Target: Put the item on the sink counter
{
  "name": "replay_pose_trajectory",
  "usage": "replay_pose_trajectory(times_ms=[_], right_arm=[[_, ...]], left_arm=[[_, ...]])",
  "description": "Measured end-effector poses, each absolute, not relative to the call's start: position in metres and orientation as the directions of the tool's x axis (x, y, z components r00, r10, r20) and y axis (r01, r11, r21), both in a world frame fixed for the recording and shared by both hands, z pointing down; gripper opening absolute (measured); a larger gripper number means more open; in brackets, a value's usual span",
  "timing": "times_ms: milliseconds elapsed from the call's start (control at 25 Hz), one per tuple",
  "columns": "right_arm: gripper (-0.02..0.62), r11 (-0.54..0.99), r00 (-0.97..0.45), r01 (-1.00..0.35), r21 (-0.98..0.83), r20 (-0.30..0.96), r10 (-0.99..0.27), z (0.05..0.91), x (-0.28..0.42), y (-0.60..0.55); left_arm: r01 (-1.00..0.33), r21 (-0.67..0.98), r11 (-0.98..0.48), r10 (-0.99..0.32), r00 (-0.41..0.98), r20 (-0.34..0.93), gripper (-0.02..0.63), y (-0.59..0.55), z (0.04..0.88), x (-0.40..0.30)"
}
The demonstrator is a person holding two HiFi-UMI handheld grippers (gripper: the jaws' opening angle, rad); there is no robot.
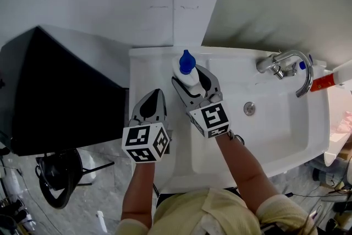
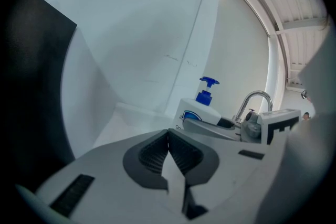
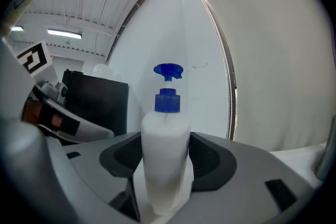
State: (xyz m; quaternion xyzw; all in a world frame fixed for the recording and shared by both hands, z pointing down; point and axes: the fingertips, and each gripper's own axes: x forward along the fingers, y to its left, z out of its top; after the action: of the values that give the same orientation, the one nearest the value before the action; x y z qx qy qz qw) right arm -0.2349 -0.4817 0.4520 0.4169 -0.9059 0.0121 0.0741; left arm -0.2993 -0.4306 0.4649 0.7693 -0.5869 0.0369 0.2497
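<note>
Right gripper is pinching a white plastic pump bottle with a blue pump head, one jaw on each side of the body, bottle upright. It's at the far left corner of the white ceramic sink counter, can't tell if the base is touching. Left gripper is pressed together with nothing in it, just near-left of the bottle. Chrome tap is off to the right.
</note>
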Motion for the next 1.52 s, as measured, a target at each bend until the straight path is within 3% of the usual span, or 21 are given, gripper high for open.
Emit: replay_pose_trajectory(times_ms=[1520], right_arm=[[0.27,0.649,-0.632,-0.761,0.016,0.21,-0.746,0.44,-0.194,-0.442]], left_arm=[[-0.936,0.286,-0.207,-0.899,0.297,0.32,0.037,-0.401,0.436,-0.276]])
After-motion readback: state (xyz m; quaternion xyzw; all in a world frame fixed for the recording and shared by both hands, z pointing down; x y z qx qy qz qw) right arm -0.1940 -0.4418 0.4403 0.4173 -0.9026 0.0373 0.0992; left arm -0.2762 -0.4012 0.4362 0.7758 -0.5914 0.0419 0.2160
